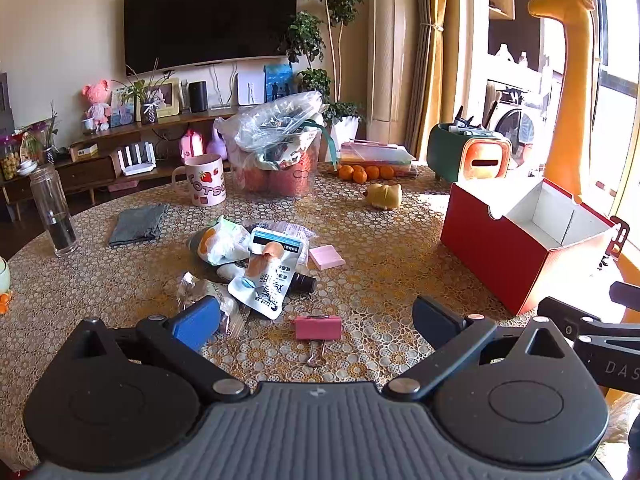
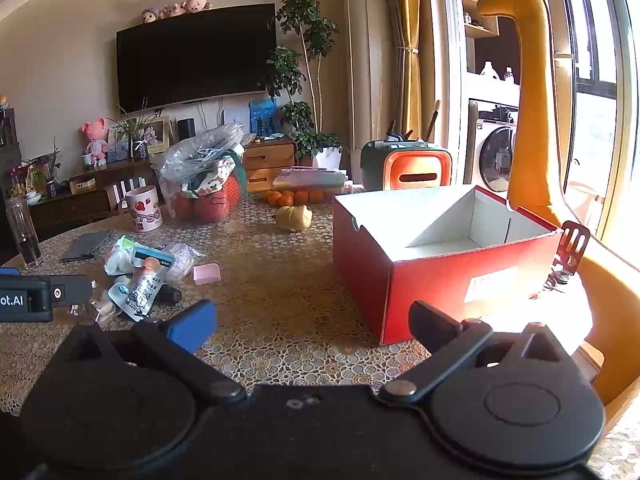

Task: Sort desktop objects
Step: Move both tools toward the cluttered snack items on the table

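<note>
A heap of small items lies mid-table: a white pouch, a wrapped packet, a small dark bottle, a pink eraser block and a clear wrapper. A pink binder clip lies just ahead of my open, empty left gripper. An open red box with a white divided inside stands to the right. My right gripper is open and empty, just left of the red box. The heap also shows in the right wrist view.
A strawberry mug, a glass bottle, a grey cloth, a tub stuffed with bags, oranges, a yellow toy, an orange-green organiser and a tall giraffe figure stand around the patterned table.
</note>
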Demonstrator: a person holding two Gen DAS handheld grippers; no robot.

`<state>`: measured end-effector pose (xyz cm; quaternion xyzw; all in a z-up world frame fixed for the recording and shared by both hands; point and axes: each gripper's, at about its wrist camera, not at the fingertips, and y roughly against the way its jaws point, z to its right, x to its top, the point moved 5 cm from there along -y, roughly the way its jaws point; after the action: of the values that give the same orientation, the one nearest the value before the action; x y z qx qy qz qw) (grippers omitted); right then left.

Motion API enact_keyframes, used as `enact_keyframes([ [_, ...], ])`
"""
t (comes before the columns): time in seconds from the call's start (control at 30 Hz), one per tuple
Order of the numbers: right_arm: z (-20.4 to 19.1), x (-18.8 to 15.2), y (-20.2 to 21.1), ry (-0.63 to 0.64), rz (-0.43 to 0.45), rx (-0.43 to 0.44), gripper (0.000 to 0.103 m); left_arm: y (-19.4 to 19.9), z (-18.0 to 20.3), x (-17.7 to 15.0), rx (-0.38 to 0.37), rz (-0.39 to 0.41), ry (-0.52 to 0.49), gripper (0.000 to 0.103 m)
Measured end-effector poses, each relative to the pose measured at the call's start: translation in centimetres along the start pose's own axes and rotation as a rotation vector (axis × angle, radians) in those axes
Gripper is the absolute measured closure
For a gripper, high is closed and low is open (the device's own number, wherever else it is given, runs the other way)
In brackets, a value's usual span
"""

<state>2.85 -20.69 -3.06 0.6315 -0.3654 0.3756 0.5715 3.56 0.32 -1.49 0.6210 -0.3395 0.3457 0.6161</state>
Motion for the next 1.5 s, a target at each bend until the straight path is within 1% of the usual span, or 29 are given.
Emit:
enact_keyframes([
  [0.37,-0.1,0.0,0.0,-0.004,-0.001,0.011,0.0,-0.1,-0.2,-0.1,-0.017,0.001,0.021,0.0],
  [0.57,-0.4,0.0,-0.1,0.007,-0.007,0.022,0.0,-0.1,0.0,-0.2,-0.006,-0.004,0.001,0.0],
  [0.77,-1.0,-0.2,-0.3,0.021,-0.016,0.049,0.0,-0.1,-0.6,-0.1,-0.001,0.007,0.019,0.0],
  [1.07,-3.5,-0.9,-1.4,0.094,-0.049,0.12,0.0,-1.3,-2.2,0.0,0.016,0.006,0.038,0.0],
  [1.13,-4.2,-0.9,-1.7,0.115,-0.054,0.126,0.0,-1.8,-2.5,0.0,0.012,0.0,0.041,0.0],
  [1.27,-5.3,-1.2,-2.8,0.138,-0.067,0.139,0.0,-2.8,-3.3,-0.1,0.028,-0.006,0.028,0.0],
  [1.5,-7.2,-2.1,-4.8,0.17,-0.106,0.174,0.0,-5.1,-5.3,-0.9,0.067,-0.048,0.032,0.0],
])
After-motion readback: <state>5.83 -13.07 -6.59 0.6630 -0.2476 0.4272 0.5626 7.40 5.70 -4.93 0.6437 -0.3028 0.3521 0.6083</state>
